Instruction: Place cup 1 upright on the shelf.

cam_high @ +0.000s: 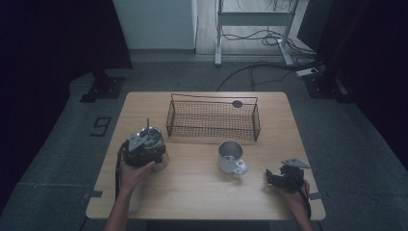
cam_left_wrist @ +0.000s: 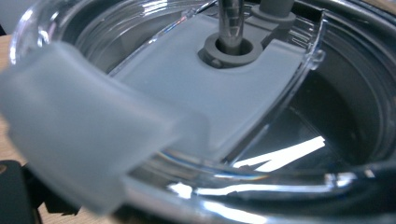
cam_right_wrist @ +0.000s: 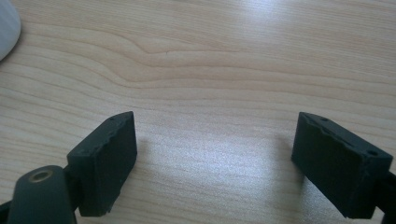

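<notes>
A steel tumbler with a clear lid and a metal straw stands at the table's left. My left gripper sits right on top of it, held by a hand. The left gripper view looks closely at the lid, its frosted flap and the straw in a grey grommet; the jaws are hidden. My right gripper rests near the table's right front, open, with bare wood between its jaws. A steel mug stands to its left.
A black wire basket stands at the back middle of the wooden table, with a dark round disc at its far rim. A pale curved edge shows at the top left of the right gripper view.
</notes>
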A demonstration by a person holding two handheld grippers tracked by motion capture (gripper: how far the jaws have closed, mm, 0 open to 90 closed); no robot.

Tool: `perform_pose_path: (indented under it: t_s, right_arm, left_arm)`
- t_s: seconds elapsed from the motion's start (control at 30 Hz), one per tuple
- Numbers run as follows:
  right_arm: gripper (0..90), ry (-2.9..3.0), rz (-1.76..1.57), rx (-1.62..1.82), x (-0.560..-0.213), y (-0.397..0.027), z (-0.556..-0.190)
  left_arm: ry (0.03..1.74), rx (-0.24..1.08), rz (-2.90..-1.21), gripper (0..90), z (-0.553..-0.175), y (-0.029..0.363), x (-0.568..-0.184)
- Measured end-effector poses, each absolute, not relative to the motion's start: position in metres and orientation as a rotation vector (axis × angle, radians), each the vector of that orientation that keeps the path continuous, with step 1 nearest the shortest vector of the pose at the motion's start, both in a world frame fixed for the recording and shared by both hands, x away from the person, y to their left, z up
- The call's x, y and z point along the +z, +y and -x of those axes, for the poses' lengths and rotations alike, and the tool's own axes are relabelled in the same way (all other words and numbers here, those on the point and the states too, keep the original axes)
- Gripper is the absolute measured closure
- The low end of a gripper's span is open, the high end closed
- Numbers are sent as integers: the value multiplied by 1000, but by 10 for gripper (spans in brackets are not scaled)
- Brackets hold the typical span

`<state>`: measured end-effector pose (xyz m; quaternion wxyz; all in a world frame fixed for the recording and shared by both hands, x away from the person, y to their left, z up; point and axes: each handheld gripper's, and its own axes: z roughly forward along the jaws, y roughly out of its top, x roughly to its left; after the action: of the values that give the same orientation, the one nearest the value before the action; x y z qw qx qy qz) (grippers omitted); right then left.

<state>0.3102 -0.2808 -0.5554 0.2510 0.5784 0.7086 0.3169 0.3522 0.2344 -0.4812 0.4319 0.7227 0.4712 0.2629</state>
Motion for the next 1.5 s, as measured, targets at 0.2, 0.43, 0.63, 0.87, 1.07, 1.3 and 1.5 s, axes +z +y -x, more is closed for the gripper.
perform_pose_path:
  t_s: [0.2,0.43,0.63,0.87,1.07,1.3,1.5]
  right_arm:
    - [136,1928,-1574,862,-555,-281,-310]
    - [136,1928,-1574,862,-555,-281,-310]
    - [137,1928,-1574,863,-555,-281,-310]
    - [137,1927,-1575,862,-555,-281,-310]
    - [137,1924,-1578,860,-555,-281,-310]
    - [137,1923,-1579,861,-555,-281,-310]
    - [137,1924,-1579,861,-555,-281,-310]
  left_arm:
    - [1171,662,-1801,38,-352,234,-481]
    - [1181,650,-1775,40,-352,235,-480]
    - [1179,641,-1750,41,-349,237,-473]
    - [1164,650,-1749,41,-345,237,-460]
    - [1149,656,-1752,41,-344,232,-448]
    - [1129,669,-1761,41,-343,223,-435]
    - [1115,670,-1757,42,-343,220,-424]
